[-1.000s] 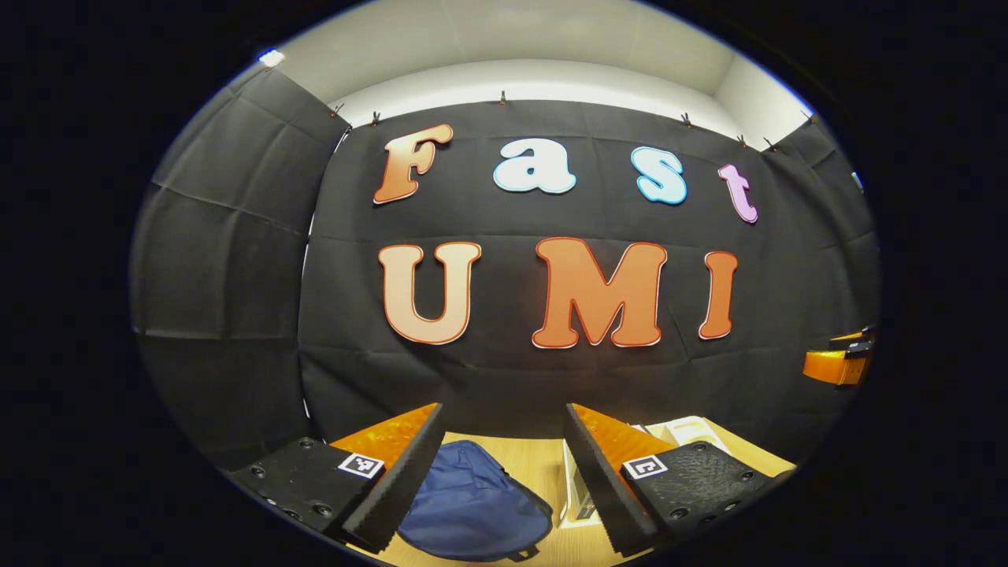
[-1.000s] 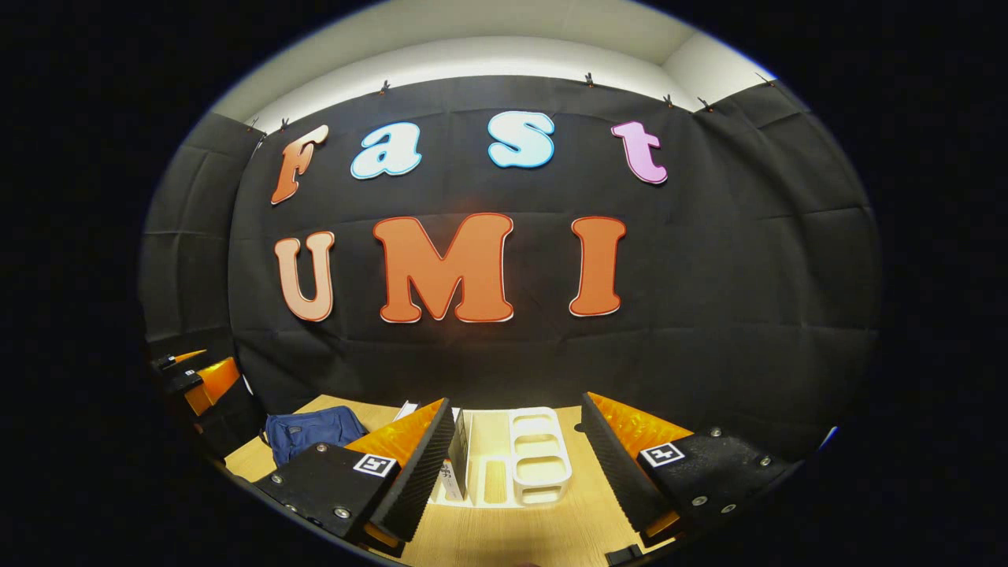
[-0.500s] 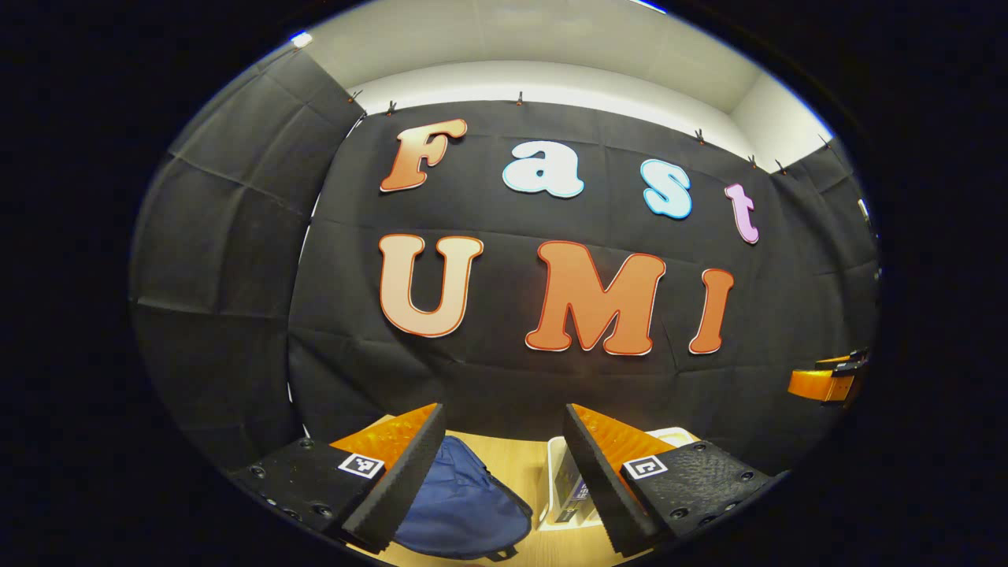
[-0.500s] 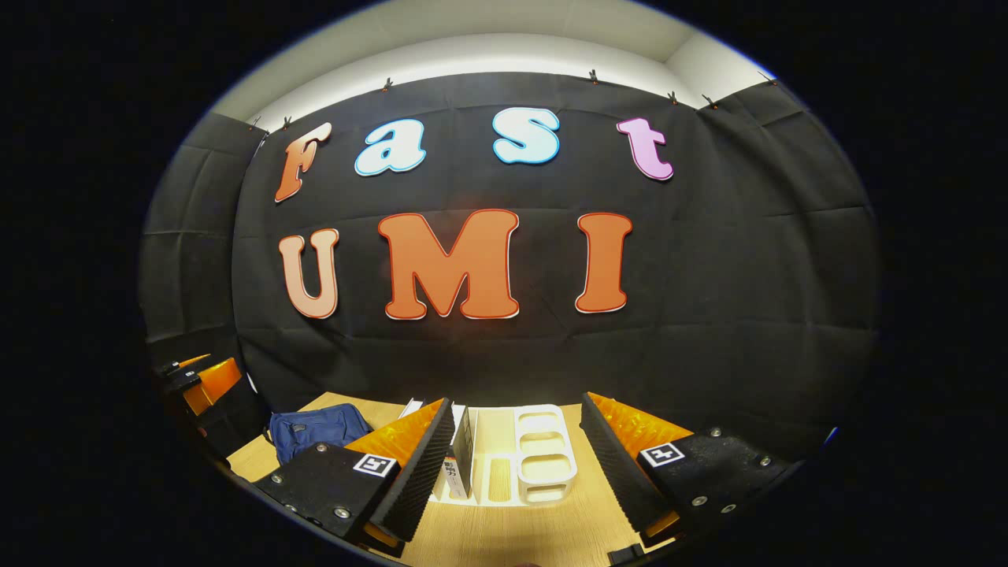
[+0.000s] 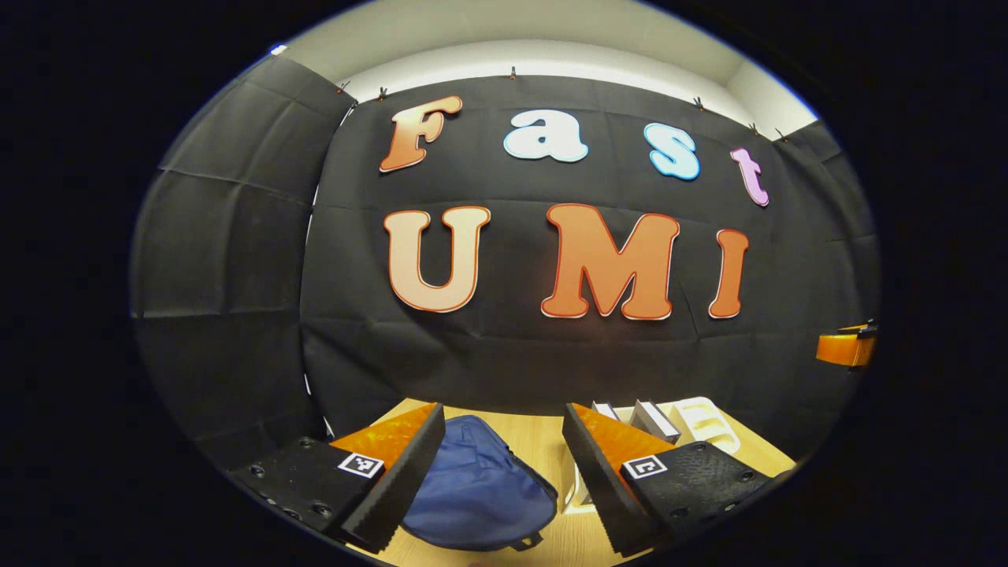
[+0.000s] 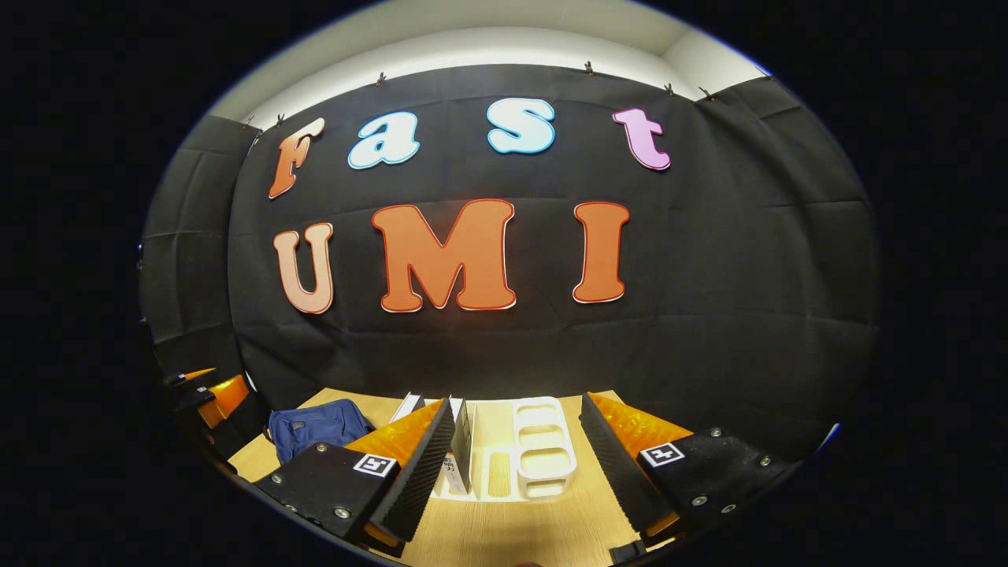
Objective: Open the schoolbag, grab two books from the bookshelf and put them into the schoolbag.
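Note:
The blue schoolbag [image 5: 472, 488] lies flat on the wooden table, between and beyond the fingers of my left gripper [image 5: 504, 472], which is open and holds nothing. In the right gripper view the schoolbag [image 6: 315, 425] sits at the left. The white bookshelf [image 6: 539, 465] stands in front of my right gripper [image 6: 516, 461], which is open and empty above the table. Books [image 6: 461, 445] stand upright in the shelf's left part. In the left gripper view the books [image 5: 650, 419] and the bookshelf [image 5: 705, 421] lie to the right of the bag.
The wooden table [image 6: 504, 535] reaches to the black cloth wall behind. The other gripper [image 6: 209, 394] shows at the left edge of the right gripper view, and the other gripper [image 5: 843, 346] shows at the right edge of the left gripper view.
The left gripper view has tilted and shifted, so the bag and the shelf with books show more fully. The right gripper has edged slightly toward the bookshelf. Both stay open.

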`<control>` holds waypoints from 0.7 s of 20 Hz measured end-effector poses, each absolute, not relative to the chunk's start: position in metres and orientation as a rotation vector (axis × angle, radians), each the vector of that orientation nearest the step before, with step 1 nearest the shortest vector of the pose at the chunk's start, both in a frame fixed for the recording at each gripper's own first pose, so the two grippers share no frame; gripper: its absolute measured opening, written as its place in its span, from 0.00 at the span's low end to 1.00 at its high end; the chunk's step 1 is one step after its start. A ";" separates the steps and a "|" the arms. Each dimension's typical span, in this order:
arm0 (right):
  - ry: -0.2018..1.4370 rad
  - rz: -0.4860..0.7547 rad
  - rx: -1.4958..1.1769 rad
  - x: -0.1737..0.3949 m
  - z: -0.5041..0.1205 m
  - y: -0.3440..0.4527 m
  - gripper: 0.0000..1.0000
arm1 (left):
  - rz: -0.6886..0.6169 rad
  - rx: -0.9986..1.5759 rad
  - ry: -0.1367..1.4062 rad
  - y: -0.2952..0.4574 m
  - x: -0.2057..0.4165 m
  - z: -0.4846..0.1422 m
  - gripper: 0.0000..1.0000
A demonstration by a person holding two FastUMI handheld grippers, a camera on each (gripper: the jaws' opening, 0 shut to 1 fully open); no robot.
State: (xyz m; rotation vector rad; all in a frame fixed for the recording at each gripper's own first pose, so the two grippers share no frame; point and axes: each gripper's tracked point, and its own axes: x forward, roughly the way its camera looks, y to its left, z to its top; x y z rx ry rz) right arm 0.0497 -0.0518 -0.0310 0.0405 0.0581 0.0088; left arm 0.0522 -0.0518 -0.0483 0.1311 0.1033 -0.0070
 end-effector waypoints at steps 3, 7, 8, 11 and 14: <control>0.069 0.003 0.042 0.052 -0.035 -0.056 0.96 | -0.006 0.173 0.129 -0.051 0.054 -0.061 0.93; 0.084 -0.008 0.048 0.055 -0.040 -0.061 0.96 | 0.001 0.257 0.193 -0.048 0.062 -0.094 0.94; 0.087 -0.011 0.047 0.055 -0.042 -0.062 0.96 | 0.008 0.298 0.221 -0.046 0.065 -0.106 0.94; 0.092 -0.040 0.025 0.056 -0.047 -0.072 0.96 | 0.029 0.428 0.333 -0.033 0.074 -0.158 0.96; 0.106 -0.061 0.018 0.055 -0.054 -0.080 0.96 | 0.003 0.555 0.417 -0.035 0.080 -0.212 0.96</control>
